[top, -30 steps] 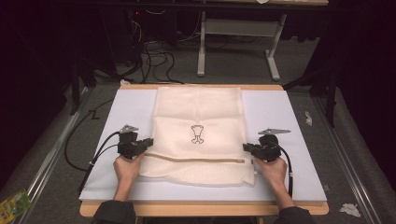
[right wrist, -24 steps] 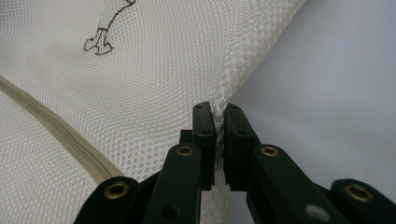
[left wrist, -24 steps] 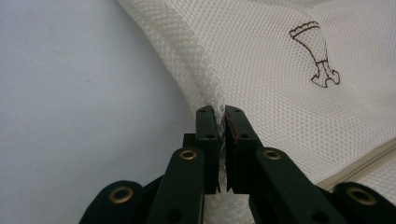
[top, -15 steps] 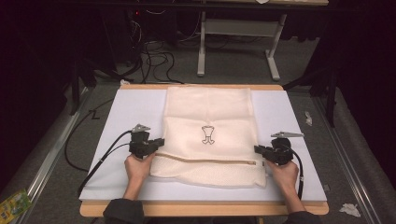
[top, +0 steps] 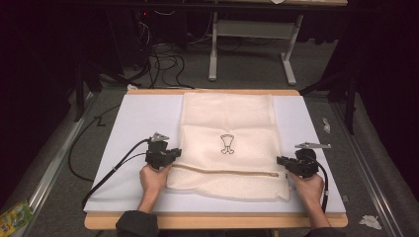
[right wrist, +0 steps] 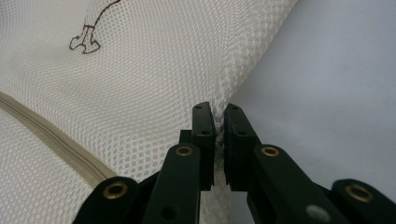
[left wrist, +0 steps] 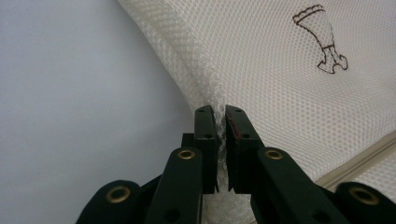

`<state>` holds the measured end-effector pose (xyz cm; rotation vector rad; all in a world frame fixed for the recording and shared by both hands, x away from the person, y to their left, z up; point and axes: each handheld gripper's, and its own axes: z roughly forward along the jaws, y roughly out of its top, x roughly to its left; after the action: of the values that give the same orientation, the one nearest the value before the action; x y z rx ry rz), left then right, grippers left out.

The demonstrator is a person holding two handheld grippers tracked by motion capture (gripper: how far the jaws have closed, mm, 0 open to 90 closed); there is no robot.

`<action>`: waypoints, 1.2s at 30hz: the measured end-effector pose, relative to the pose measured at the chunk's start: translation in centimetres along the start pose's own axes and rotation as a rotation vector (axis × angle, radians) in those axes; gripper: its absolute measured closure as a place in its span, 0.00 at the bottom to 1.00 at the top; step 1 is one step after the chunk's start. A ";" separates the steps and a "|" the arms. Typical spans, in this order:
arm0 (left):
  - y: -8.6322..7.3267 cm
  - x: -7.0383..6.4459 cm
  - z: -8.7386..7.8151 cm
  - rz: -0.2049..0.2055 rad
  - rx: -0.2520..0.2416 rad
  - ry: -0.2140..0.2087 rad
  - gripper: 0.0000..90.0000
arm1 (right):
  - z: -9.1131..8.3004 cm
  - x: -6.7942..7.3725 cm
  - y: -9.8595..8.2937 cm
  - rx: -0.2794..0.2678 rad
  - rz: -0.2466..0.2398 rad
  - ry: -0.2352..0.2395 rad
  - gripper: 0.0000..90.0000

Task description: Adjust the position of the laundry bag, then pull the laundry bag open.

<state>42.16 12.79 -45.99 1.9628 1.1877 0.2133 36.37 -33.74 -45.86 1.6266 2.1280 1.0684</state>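
Lying flat on the white mat (top: 128, 123), one cream mesh bag (top: 227, 123), long axis running away from the person, zipper (top: 222, 171) nearest them, two grippers, left gripper (top: 170, 157) and right gripper (top: 282, 161), each pinching a side edge.

A white mat (top: 133, 123) covers a wooden table (top: 217, 220) on grey carpet. Beyond its far edge, black cables (top: 158, 54) tangle beside a pale metal desk frame (top: 252, 39). Crumpled paper scraps (top: 369, 221) lie at right; a green packet (top: 14, 216) sits at lower left.
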 end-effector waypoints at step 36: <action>-2.7 -2.8 -2.8 0.162 -0.073 0.076 0.60 | -0.8 0.9 -1.5 0.004 -0.020 -0.006 0.54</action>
<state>37.43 12.72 -45.41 2.0023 1.0540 0.4122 34.48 -33.40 -46.10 1.6054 2.1395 1.0523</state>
